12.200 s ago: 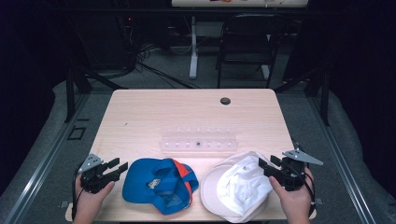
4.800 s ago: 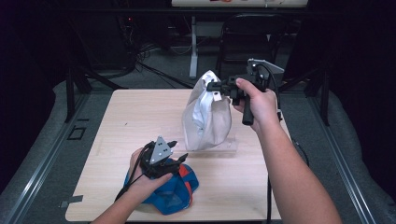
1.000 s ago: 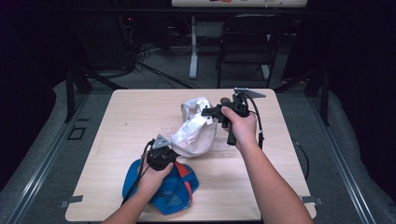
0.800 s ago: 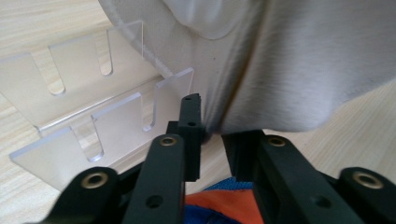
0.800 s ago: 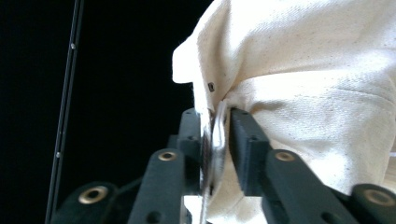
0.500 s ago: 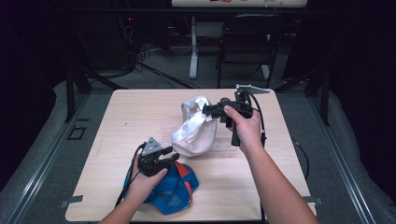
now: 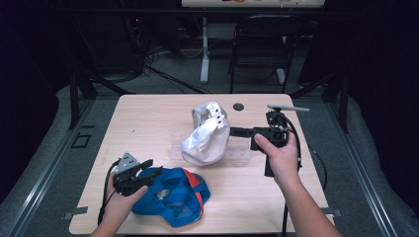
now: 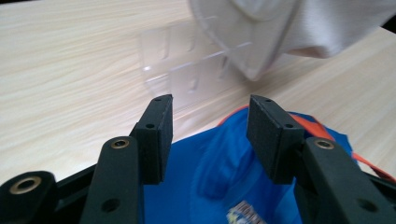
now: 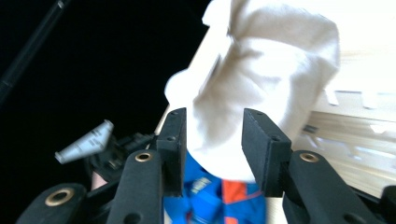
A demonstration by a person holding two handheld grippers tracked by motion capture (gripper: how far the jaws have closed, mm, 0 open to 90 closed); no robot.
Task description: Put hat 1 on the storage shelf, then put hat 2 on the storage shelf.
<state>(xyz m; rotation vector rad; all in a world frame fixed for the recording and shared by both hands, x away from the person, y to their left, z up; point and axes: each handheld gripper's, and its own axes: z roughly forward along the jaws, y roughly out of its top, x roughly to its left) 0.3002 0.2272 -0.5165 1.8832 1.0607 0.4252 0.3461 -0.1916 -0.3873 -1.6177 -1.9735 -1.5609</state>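
Both grippers have just been opening off the white cap, which now sits on the clear rack at table centre. Left gripper gapes empty at seven o'clock over the blue cap, right gripper half-open at three. Soft, light, floppy cloth; the stiff brim looks like the surest hold.

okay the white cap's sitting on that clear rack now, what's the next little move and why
Probably lower the left gripper onto the blue cap and close on its edge. The white cap rests on the clear rack; both grippers' jaws have just been opening, nothing between them, and the blue cap lies flat under the left one.
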